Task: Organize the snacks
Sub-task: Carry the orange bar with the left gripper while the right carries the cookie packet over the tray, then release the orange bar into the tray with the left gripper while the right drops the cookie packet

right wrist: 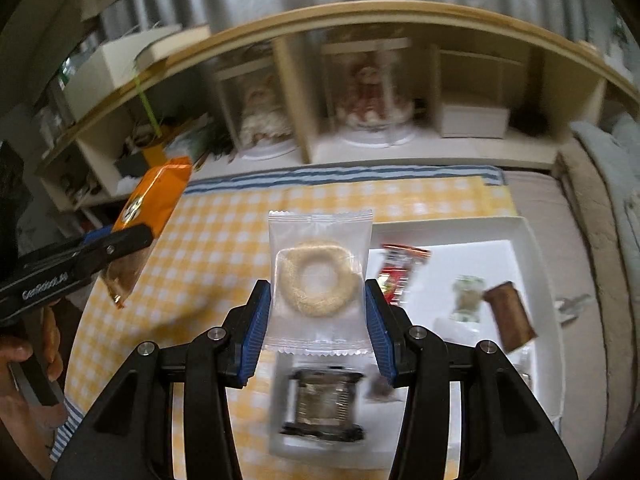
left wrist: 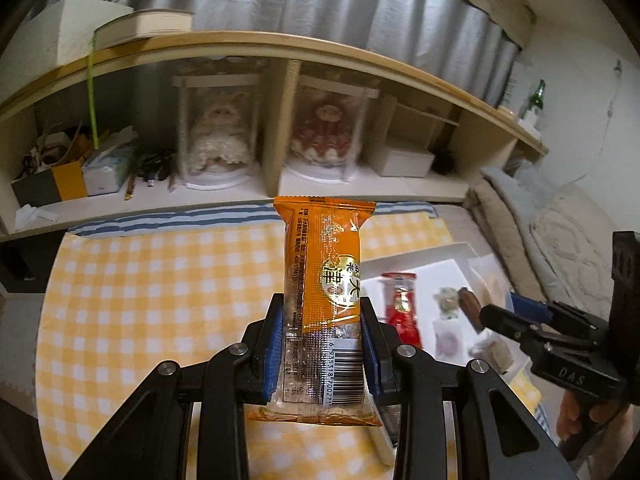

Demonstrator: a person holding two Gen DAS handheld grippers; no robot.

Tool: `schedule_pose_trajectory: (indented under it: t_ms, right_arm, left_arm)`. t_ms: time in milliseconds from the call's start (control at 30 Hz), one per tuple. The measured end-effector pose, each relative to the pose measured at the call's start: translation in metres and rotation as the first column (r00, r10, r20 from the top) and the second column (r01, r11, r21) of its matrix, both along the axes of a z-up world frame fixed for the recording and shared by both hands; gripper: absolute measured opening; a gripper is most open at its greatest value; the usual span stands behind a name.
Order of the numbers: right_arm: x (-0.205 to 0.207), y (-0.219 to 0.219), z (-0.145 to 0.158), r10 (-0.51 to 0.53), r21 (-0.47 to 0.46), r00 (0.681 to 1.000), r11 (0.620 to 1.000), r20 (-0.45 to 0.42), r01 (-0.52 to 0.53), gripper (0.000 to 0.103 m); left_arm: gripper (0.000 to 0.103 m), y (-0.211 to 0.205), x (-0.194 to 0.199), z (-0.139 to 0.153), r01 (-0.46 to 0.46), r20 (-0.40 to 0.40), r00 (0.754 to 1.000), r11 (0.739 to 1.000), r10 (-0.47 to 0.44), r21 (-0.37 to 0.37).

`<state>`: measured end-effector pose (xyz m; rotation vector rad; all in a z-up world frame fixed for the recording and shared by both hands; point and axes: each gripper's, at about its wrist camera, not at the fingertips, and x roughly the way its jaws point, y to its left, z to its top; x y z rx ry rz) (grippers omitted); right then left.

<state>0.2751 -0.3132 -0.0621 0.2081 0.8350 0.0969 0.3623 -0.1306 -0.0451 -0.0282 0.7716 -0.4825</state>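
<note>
My left gripper (left wrist: 323, 312) is shut on an orange snack packet (left wrist: 326, 264) that stands upright between the blue pads, above the yellow checked cloth (left wrist: 160, 288). The same orange packet (right wrist: 154, 208) shows at the left of the right wrist view. My right gripper (right wrist: 318, 292) is shut on a clear packet with a ring-shaped biscuit (right wrist: 318, 278), held over the cloth. The right gripper (left wrist: 496, 316) also appears at the right edge of the left wrist view. A white tray (right wrist: 536, 280) below holds a red packet (right wrist: 400, 272), a brown snack (right wrist: 510, 316) and other small wrapped snacks.
A wooden shelf (left wrist: 280, 128) runs along the back, with two dolls in clear cases (left wrist: 218, 136), a tissue box (left wrist: 108, 164) and a white box (left wrist: 404, 162). Bedding (left wrist: 560, 240) lies at the right. A dark wrapped packet (right wrist: 324, 404) lies under the right gripper.
</note>
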Motion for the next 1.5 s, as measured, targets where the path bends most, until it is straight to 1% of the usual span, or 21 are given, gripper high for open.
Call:
schedule_pose_trajectory:
  t_ms: [67,100,267,333,433,467,600,800,900,1033,1167,1233,1300,1400,1500]
  right_arm:
    - [-0.009,-0.022,0.001,-0.036,0.002,0.999,0.999,0.002,0.036,0.047]
    - [-0.009,-0.022,0.001,-0.036,0.002,0.999,0.999,0.002,0.036,0.047]
    - [-0.027,-0.061,0.003,-0.088,-0.006,0.996,0.996,0.014,0.088,0.047]
    - [-0.032,-0.073,0.003,-0.095,0.009,0.995,0.995,0.016,0.095,0.047]
    - [-0.044,-0.102,0.002,-0.128,0.014,0.992,0.992,0.015,0.128,0.047]
    - [-0.044,-0.102,0.002,-0.128,0.014,0.992,0.992,0.015,0.128,0.047]
    - [-0.055,-0.131,-0.002,-0.154,0.014,0.988,0.988,0.009,0.154,0.047]
    - [-0.065,-0.163,-0.014,-0.183,0.006,0.983,0.983,-0.01,0.183,0.047]
    - [-0.064,-0.175,-0.023,-0.187,-0.008,0.982,0.982,-0.025,0.187,0.048]
    - [-0.059,-0.188,-0.034,-0.188,-0.009,0.981,0.982,-0.042,0.188,0.047]
    - [-0.04,-0.197,-0.048,-0.179,-0.004,0.981,0.984,-0.072,0.179,0.047]
    - [-0.027,-0.2,-0.056,-0.17,0.003,0.981,0.985,-0.089,0.171,0.047]
    - [-0.016,-0.202,-0.061,-0.16,0.014,0.982,0.987,-0.104,0.162,0.047]
    - [0.007,-0.202,-0.07,-0.135,0.02,0.983,0.99,-0.126,0.138,0.047]
    - [0.031,-0.202,-0.079,-0.114,0.023,0.984,0.993,-0.14,0.118,0.047]
  left_arm:
    - [0.033,-0.012,0.0,0.001,0.009,-0.007,1.0,1.0,-0.009,0.005]
    - [0.033,-0.018,0.0,0.0,0.013,-0.01,1.0,1.0,-0.013,0.01]
    - [0.033,-0.058,-0.002,0.003,0.049,-0.013,0.999,0.998,-0.049,0.039]
    - [0.033,-0.075,-0.002,0.003,0.068,-0.013,0.998,0.997,-0.067,0.048]
    - [0.033,-0.101,-0.003,0.004,0.092,-0.011,0.996,0.994,-0.091,0.061]
    - [0.033,-0.107,-0.003,0.003,0.099,-0.012,0.995,0.993,-0.098,0.063]
    - [0.033,-0.142,0.002,-0.005,0.135,-0.023,0.991,0.989,-0.134,0.063]
    - [0.034,-0.191,0.023,-0.034,0.19,-0.079,0.979,0.981,-0.186,0.034]
    - [0.033,-0.214,0.045,-0.055,0.202,-0.128,0.972,0.979,-0.197,0.03]
    - [0.034,-0.239,0.079,-0.086,0.206,-0.179,0.964,0.978,-0.195,0.043]
    - [0.033,-0.252,0.113,-0.119,0.181,-0.243,0.955,0.983,-0.172,0.016]
    - [0.033,-0.256,0.129,-0.133,0.172,-0.263,0.951,0.985,-0.162,0.013]
    - [0.034,-0.259,0.143,-0.143,0.166,-0.269,0.951,0.986,-0.153,0.024]
    - [0.034,-0.265,0.167,-0.156,0.151,-0.26,0.957,0.987,-0.13,0.061]
    - [0.034,-0.273,0.177,-0.165,0.147,-0.246,0.962,0.985,-0.121,0.089]
